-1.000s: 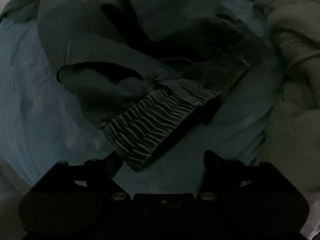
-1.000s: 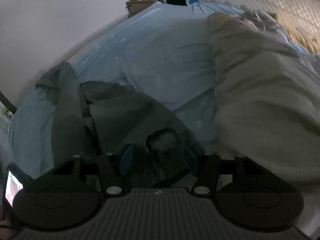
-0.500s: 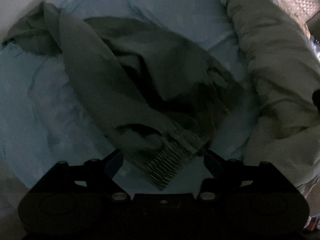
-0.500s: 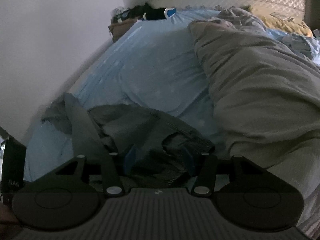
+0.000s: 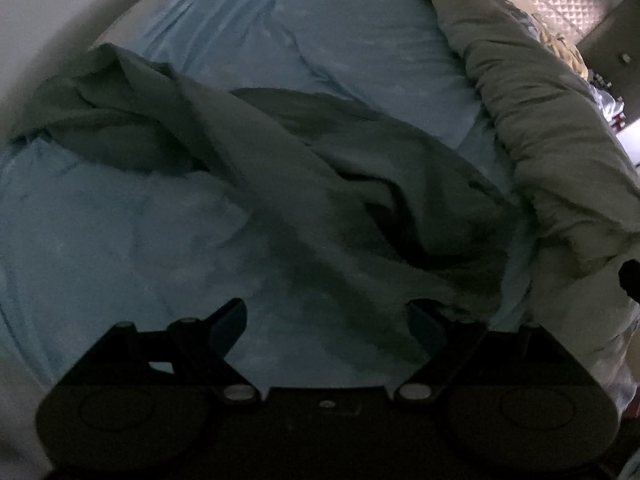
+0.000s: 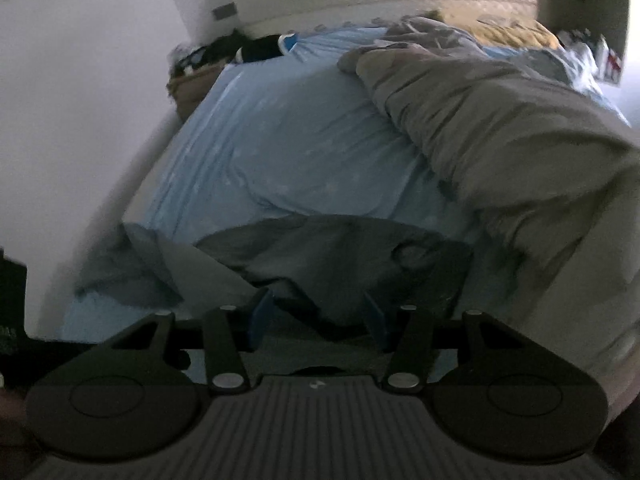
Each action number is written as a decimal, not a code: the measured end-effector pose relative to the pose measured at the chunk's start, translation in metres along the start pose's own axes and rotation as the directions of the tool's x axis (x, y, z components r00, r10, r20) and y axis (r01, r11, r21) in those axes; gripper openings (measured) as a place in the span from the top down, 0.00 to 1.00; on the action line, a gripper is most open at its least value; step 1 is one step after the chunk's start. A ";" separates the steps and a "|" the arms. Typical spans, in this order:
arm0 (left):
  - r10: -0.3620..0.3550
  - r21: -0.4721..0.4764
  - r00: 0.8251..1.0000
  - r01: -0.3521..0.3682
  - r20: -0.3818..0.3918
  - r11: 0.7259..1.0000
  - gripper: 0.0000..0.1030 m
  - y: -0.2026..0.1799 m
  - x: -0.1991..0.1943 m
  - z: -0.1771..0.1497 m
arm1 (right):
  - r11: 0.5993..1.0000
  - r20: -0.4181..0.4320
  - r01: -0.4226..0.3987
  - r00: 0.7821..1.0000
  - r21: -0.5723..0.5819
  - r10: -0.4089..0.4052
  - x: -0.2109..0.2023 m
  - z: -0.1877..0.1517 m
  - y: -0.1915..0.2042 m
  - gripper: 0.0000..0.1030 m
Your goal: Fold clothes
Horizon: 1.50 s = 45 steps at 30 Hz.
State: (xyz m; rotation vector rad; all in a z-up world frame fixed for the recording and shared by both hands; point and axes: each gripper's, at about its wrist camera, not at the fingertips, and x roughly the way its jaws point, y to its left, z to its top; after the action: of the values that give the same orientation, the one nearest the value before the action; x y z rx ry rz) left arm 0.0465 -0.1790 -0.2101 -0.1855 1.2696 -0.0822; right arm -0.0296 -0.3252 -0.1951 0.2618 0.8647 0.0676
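While the room is pretty dim, it's clear enough that the dark green garment [image 5: 320, 184] lies crumpled on the light blue bed sheet [image 5: 120, 240], next to the bunched grey duvet [image 5: 552, 140] on the right. In the left wrist view its long axis runs diagonally, from a bunched end far off at the upper left down toward the lower right, where the near end sits right in front of the left gripper [image 5: 326, 320]. That gripper stands wide and released, nothing pinched; the fabric just passes under the gap, closer to its right finger.

The right gripper [image 6: 316, 316] is about half spread and its jaws have just been closing. The garment's near edge shows between the blue pads [image 6: 260, 312], but whether they actually press on cloth can't be told; it looks more like a hover. Judging by the views, both hands are at the same near end, the right one lower and closer.

Hard to make out: what kind of garment this is, where its hems or ribbed cuff are, and the part cut off behind the gripper bodies. Motion blur and darkness don't help.
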 end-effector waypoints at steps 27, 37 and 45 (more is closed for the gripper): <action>0.132 -0.211 0.990 -0.118 0.056 0.970 0.16 0.164 -0.045 0.065 | 0.950 -0.156 -0.201 0.974 -0.241 0.166 0.070 -0.007 0.166 0.50; 0.065 -0.220 0.996 -0.076 -0.055 0.973 0.16 0.247 -0.003 0.126 | 0.981 -0.198 -0.060 0.980 -0.182 0.023 0.138 0.029 0.227 0.51; 0.049 -0.310 0.992 -0.082 -0.115 0.947 0.16 0.289 0.034 0.158 | 0.951 -0.322 -0.070 0.946 -0.301 -0.032 0.237 0.042 0.256 0.51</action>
State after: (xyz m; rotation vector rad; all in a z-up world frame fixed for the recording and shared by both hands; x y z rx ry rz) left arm 0.1959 0.1139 -0.2506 -0.4180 1.3899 0.1717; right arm 0.1677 -0.0478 -0.2797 -0.0390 1.1638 0.2689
